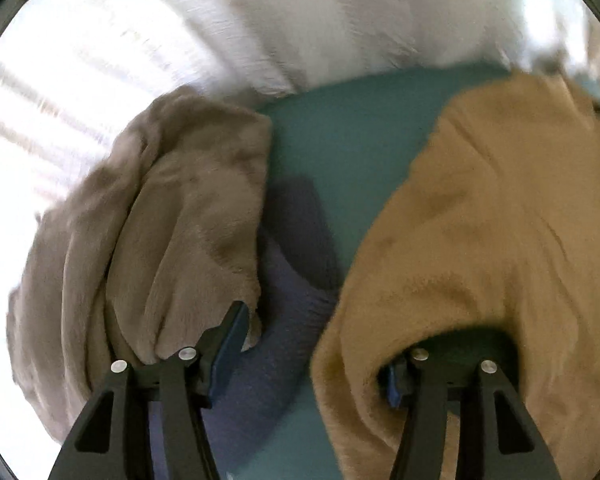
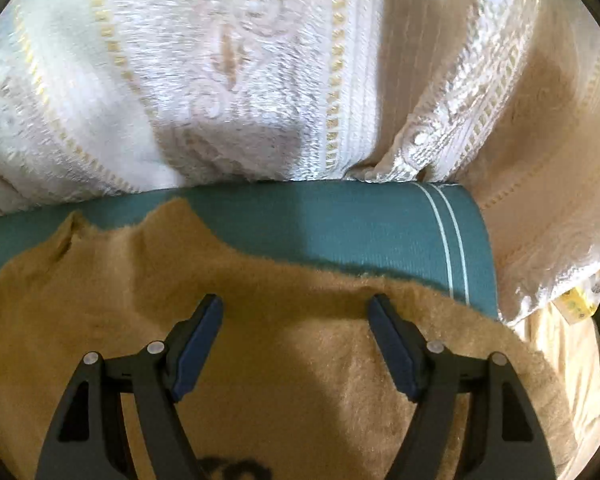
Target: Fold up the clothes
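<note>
A tan fuzzy garment (image 1: 500,220) lies on a teal mat (image 1: 348,136); it also fills the lower part of the right wrist view (image 2: 260,360). A grey-brown fuzzy garment (image 1: 172,220) lies bunched at the left, and a blue-purple cloth (image 1: 284,312) lies between the two. My left gripper (image 1: 316,340) is open; its left finger touches the grey-brown garment's edge and its right finger is partly covered by the tan garment. My right gripper (image 2: 296,312) is open and empty just above the tan garment, near its far edge.
The teal mat (image 2: 380,232) with two white stripes lies on a white and cream patterned bedspread (image 2: 220,80). A cream cushion (image 2: 540,200) rises at the right. Small yellow and dark objects (image 2: 580,304) sit at the far right edge.
</note>
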{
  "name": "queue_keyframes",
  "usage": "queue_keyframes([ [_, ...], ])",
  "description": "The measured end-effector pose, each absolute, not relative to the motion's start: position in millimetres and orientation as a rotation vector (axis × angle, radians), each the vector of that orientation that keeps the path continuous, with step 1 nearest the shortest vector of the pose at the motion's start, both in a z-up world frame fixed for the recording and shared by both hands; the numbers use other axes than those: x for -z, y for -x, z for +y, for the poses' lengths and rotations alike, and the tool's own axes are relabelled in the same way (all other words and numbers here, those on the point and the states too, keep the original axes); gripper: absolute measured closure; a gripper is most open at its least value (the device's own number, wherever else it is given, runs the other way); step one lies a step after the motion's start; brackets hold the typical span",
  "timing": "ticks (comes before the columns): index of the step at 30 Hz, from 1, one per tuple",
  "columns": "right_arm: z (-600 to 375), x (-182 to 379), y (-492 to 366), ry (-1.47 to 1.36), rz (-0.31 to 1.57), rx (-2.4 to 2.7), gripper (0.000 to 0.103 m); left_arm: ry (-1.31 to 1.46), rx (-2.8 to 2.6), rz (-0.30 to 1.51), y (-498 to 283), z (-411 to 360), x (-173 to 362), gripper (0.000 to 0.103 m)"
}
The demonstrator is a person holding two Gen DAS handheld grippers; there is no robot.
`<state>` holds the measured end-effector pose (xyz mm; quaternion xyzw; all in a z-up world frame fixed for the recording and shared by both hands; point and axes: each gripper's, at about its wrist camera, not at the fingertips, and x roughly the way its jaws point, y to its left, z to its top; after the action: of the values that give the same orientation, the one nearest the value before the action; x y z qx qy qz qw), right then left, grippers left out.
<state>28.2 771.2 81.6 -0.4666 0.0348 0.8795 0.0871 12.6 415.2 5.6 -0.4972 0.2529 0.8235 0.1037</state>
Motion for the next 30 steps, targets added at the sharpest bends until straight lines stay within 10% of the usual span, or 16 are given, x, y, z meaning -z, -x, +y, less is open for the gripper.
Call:
queue_keyframes([
  [24,669,-66,-241,1.742,-0.015,-2.735,0.024,1.704,-2.223,0.003,-116,383,-15,0.043],
  [30,661,-66,-282,1.792,-0.035,-2.746,0.024,1.785,-2.307,0.129,-163,401,16,0.043],
])
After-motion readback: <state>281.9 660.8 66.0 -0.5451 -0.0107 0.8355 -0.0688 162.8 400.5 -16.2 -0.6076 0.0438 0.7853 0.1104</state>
